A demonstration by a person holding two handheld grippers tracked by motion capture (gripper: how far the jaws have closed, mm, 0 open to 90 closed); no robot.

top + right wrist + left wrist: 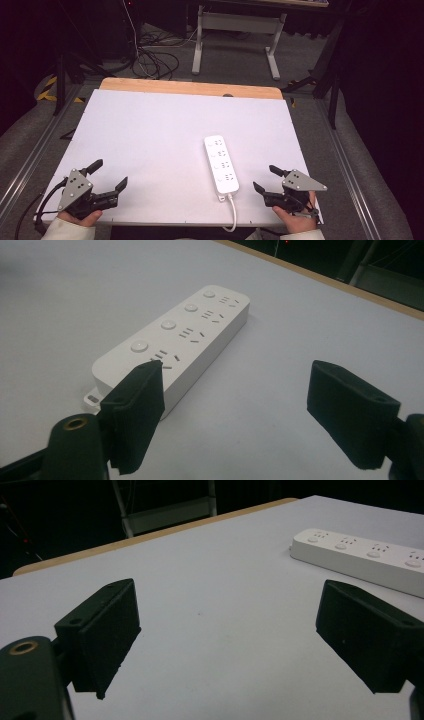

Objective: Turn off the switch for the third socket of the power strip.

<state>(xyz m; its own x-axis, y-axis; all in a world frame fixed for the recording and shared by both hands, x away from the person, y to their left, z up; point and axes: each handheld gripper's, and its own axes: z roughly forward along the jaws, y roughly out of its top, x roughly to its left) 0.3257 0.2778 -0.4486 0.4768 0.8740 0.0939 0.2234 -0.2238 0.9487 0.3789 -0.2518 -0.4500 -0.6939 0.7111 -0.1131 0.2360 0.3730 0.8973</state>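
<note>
A white power strip [221, 164] with several sockets and round switches lies flat on the white table [150, 130], right of centre, its cord [232, 212] running off the near edge. My left gripper [107, 175] rests at the near left corner, open, nothing between its jaws; in the left gripper view [227, 630] the power strip [365, 557] lies off to the upper right. My right gripper [267, 179] sits at the near right, open and empty, just right of the strip's cord end. In the right gripper view [235, 405] the power strip [175, 340] lies ahead and left.
The table has a wooden strip [190, 88] along its far edge. Beyond it stand a white desk frame [237, 35] and loose cables [155, 60] on the floor. Metal rails [27, 160] run along both sides of the table.
</note>
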